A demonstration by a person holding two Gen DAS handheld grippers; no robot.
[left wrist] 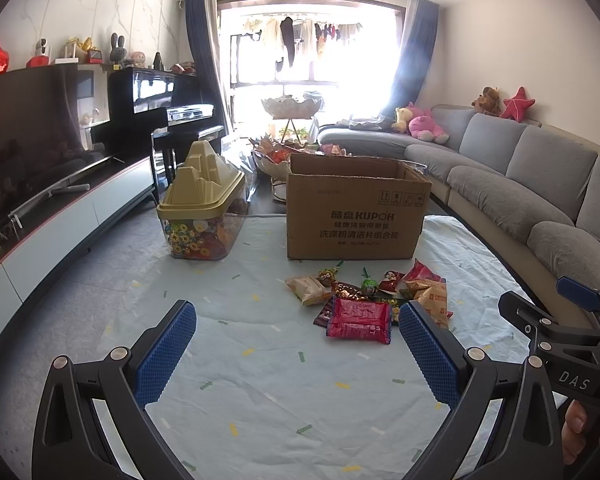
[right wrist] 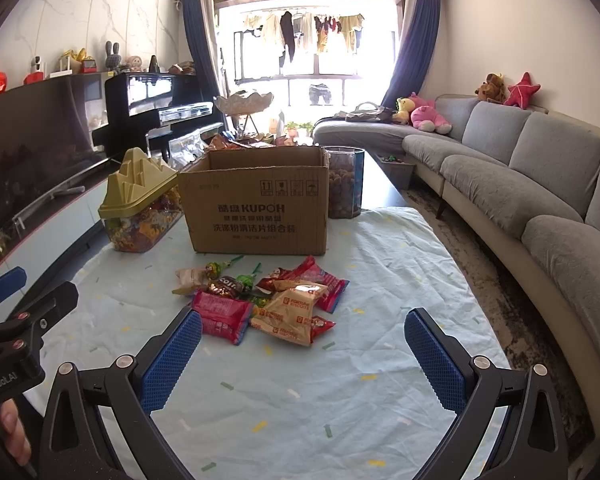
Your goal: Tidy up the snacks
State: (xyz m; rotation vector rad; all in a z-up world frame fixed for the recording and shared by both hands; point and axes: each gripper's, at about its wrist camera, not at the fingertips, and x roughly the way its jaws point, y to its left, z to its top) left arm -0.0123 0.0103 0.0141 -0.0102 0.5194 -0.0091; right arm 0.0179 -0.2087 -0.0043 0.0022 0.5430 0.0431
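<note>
A pile of snack packets (left wrist: 368,296) (right wrist: 268,300) lies on the pale blue cloth in front of an open cardboard box (left wrist: 356,208) (right wrist: 260,204). A pink-red packet (left wrist: 359,319) (right wrist: 220,316) is nearest, with tan biscuit packets (right wrist: 290,314) and lollipops (right wrist: 220,268) beside it. My left gripper (left wrist: 296,344) is open, low over the cloth, with the pile just ahead of its right finger. My right gripper (right wrist: 302,354) is open too, the pink-red packet just beyond its left finger. Neither holds anything.
A clear candy tub with a gold lid (left wrist: 200,208) (right wrist: 140,208) stands left of the box. A clear jar of brown snacks (right wrist: 344,182) stands behind the box's right side. A grey sofa (right wrist: 540,184) runs along the right, a TV cabinet (left wrist: 60,216) along the left.
</note>
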